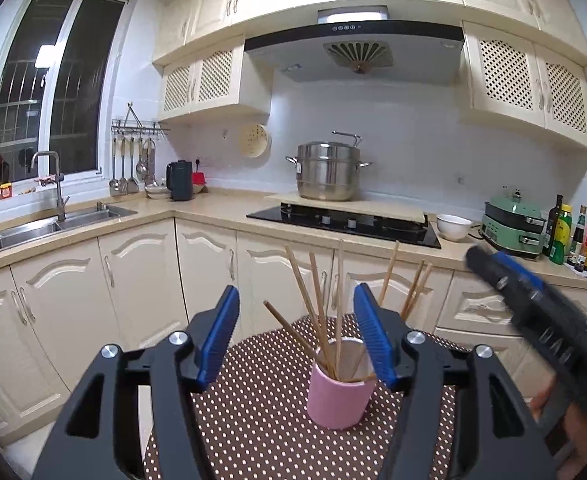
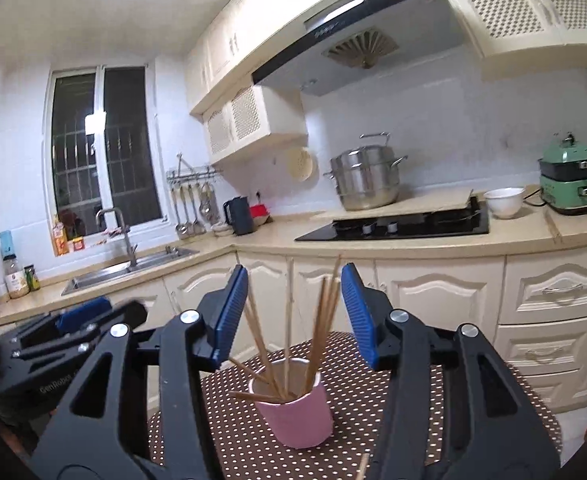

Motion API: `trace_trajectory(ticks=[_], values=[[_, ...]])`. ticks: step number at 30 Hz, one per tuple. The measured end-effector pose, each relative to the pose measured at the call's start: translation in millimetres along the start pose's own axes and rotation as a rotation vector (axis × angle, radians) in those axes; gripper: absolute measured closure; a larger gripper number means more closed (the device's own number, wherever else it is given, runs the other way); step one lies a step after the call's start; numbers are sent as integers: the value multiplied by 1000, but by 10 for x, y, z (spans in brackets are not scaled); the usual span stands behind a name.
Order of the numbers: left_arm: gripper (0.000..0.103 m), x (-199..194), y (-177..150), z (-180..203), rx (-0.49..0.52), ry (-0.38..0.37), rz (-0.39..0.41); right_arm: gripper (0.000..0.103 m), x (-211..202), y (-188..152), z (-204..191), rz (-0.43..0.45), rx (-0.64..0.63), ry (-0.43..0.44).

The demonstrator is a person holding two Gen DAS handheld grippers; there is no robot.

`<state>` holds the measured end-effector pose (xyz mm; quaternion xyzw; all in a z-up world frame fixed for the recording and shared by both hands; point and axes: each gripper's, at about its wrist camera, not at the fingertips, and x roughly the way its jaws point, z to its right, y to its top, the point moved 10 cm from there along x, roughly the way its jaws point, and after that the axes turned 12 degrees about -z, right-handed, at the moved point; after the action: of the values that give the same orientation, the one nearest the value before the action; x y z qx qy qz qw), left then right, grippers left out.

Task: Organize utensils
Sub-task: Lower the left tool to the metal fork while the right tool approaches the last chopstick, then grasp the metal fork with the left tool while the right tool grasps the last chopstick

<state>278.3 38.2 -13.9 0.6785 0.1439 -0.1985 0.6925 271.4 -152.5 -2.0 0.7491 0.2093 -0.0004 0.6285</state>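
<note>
Both grippers, L (image 1: 296, 334) & R (image 2: 294, 314), fingers apart, apparently empty.

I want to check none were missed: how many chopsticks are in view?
About 9, though overlap may hide some. Roughly eight chopsticks stand fanned out in the pink cup on the dotted cloth. One more lies on the cloth at the right wrist view's bottom edge.

A black cooktop (image 1: 345, 222) is set into the beige tabletop (image 1: 209, 206). On a board over its back stands a steel steamer pot (image 1: 327, 172). Just right of the cooktop sits a white bowl (image 1: 453, 227), then a green cooker (image 1: 513, 226) and several bottles (image 1: 573, 236). Well left of it are a black kettle (image 1: 180, 180), hanging ladles (image 1: 129, 168) and a steel sink (image 1: 53, 228).
</note>
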Motion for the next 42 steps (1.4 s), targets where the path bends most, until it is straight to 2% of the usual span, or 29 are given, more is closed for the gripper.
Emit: trace_trajectory(ticks=[3, 9, 11, 14, 19, 25, 27, 31, 35, 37, 40, 42], values=[[41, -4, -98, 21, 11, -21, -45, 53, -142, 19, 143, 0, 12, -31], [41, 246, -537, 155, 29, -76, -271, 52, -289, -197, 468, -74, 35, -93], [41, 325, -663, 211, 31, -90, -328, 50, -276, -325, 579, -134, 41, -117], [41, 439, -921, 297, 47, -109, -431, 50, -173, -644, 758, -283, 61, -136], [41, 587, -1403, 352, 80, -111, -588, 50, 20, -1254, 799, -530, 59, -124], [41, 701, -1946, 349, 176, -116, -776, 50, 43, -1693, 716, -657, 60, -94], [41, 706, -2071, 312, 193, -96, -797, 50, 48, -1757, 679, -681, 59, -83], [41, 639, -2303, 340, 246, -144, -846, 50, 87, -1839, 661, -716, 60, -70], [42, 620, -2440, 378, 284, -133, -868, 50, 108, -1894, 619, -743, 66, -58], [50, 659, -2506, 402, 288, -134, -887, 50, 138, -1908, 641, -753, 71, -55], [52, 770, -2506, 424, 288, -127, -908, 50, 158, -1920, 635, -763, 71, -54], [60, 815, -2533, 426, 290, -110, -917, 50, 182, -1925, 640, -774, 72, -57]])
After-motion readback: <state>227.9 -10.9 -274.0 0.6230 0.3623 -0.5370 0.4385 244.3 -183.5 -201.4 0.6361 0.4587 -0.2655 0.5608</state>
